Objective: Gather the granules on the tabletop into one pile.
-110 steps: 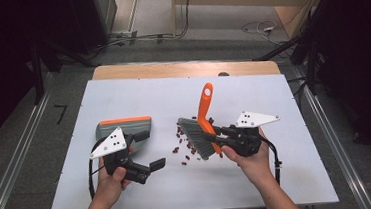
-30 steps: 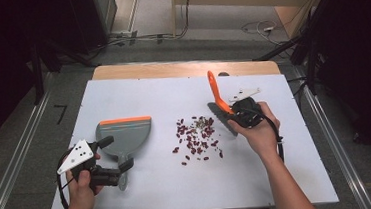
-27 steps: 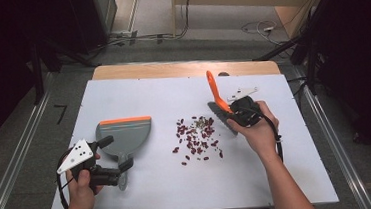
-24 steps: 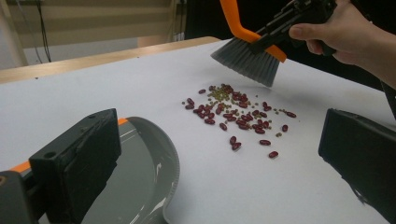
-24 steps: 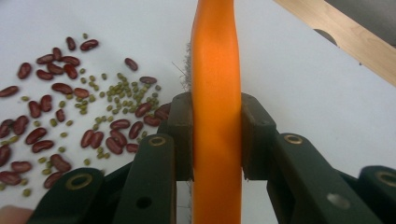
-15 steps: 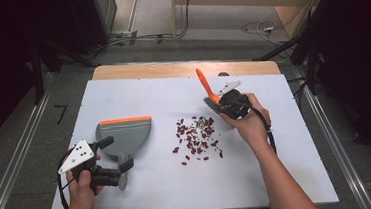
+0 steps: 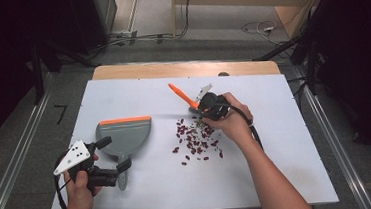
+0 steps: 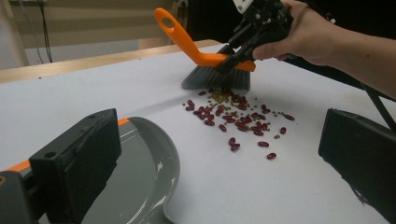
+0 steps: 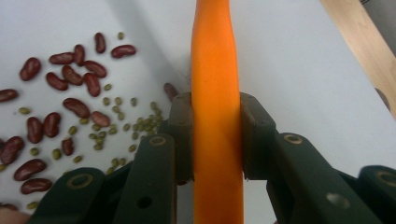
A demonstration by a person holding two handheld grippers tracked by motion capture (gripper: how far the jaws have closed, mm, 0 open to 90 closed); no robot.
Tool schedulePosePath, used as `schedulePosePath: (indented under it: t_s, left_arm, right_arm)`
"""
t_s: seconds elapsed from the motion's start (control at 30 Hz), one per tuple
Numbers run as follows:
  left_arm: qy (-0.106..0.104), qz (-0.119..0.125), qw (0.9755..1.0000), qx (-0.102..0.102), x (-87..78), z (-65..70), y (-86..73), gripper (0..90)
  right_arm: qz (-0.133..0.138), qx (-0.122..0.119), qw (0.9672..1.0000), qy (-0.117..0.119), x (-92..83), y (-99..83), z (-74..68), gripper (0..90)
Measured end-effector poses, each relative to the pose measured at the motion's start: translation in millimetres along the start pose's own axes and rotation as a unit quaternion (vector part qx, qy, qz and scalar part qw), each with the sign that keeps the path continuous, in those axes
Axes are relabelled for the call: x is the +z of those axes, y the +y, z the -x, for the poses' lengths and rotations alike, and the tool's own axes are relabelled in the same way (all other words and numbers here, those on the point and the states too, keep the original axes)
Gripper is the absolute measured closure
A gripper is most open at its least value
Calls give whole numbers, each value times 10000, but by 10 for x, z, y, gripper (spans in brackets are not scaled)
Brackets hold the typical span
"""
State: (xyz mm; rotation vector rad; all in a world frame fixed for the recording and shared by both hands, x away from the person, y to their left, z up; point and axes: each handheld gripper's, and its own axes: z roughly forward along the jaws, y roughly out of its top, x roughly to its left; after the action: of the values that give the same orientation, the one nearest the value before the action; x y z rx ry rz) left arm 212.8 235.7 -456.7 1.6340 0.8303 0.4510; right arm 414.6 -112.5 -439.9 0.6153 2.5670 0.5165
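My right gripper [image 7: 208,105] is shut on the orange handle of a hand brush [image 7: 182,95]. The grey bristles [image 8: 215,78] rest on the table at the far edge of a scatter of red beans and small green beans [image 7: 196,138]. In the right gripper view the jaws clamp the orange handle [image 9: 215,93] from both sides, with the beans [image 9: 70,102] to the left. A grey dustpan with an orange lip [image 7: 124,133] lies left of the beans. My left gripper [image 7: 114,153] is open beside the pan's handle, one jaw over the pan [image 8: 149,172].
The white tabletop [image 7: 279,177] has free room to the right and along the front. A wooden strip [image 7: 180,68] runs along its far edge. Metal rails flank the table on both sides.
The right gripper has carried the brush from the beans' right side to their far side, its handle swinging left. The left gripper, earlier up by the pan, now sits open at its handle.
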Motion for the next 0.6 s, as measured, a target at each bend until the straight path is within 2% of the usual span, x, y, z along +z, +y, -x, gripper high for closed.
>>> schedulePosePath:
  t_s: [0.13, 0.6]
  left_arm:
    - [9, 7, 10000, -13, -5, -6, 2, 0]
    - [45, -33, 10000, -31, -5, -14, -7, 0]
  right_arm:
    - [-73, -232, 9997, 99, -18, -10, -76, 691]
    - [46, -575, 9972, 469, -195, -164, -288, 688]
